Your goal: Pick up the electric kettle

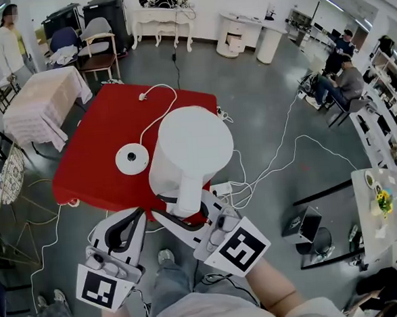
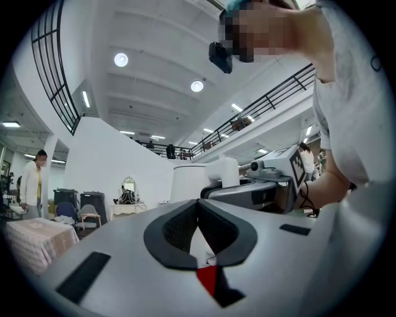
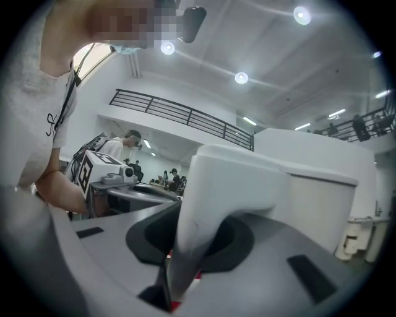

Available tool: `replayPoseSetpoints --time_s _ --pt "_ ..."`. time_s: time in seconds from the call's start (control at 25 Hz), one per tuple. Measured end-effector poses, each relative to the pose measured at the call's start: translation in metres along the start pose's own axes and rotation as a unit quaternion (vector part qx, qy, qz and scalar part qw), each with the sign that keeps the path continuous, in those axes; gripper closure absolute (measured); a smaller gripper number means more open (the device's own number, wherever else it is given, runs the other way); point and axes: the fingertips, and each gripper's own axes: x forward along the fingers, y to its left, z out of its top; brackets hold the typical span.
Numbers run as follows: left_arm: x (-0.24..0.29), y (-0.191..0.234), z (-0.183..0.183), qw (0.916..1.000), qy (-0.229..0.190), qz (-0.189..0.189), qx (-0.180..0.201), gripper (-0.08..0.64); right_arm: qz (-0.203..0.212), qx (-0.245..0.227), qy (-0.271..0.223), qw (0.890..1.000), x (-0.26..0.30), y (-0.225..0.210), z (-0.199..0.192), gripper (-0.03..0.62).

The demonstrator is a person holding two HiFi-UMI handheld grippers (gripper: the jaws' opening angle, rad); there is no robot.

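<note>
Head view: the white electric kettle (image 1: 191,148) was off its round white power base (image 1: 132,158) and appeared to hang in the air over the near edge of the red-covered tabletop (image 1: 103,147). The base sat alone on the cloth, its white cord (image 1: 156,110) trailing toward the far edge. The right tongs (image 1: 187,213) were clamped on the kettle's white handle (image 1: 187,189), one jaw on each side of the grip. The left tongs (image 1: 136,218) sat just beside them on the left, apart from the kettle, tips together.

Left gripper view: the dark pads met at their far ends with nothing between them, so these tongs were closed and empty. The kettle body and the right tongs showed beyond them, to the right, level with this camera.

Right gripper view: the handle filled the gap between the dark pads, and both pads pressed against it. The jaws stood partly apart only because the handle held them so. The kettle body stood upright, with the lid at the top.

Judgement: the lift step was in hand and looked nearly complete, with the kettle carried by the right tongs alone. The next move calls for steady pressure on the handle and a level body, since the weight sits forward of the grip and could tip the spout down. The left tongs had no part to play unless support was needed.
</note>
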Motion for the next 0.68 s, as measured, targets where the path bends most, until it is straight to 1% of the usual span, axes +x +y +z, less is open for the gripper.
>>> replayPoseSetpoints --time_s 0.28,0.68 --pt "-0.003 -0.013 0.011 0.9999 -0.009 0.009 0.010 0.549 0.003 -0.016 0.004 1.000 -0.018 0.011 0.007 0.508" --pt "-0.004 -0.019 0.014 0.9999 -0.008 0.008 0.010 0.549 0.005 -0.021 0.004 1.000 -0.024 0.015 0.012 0.508"
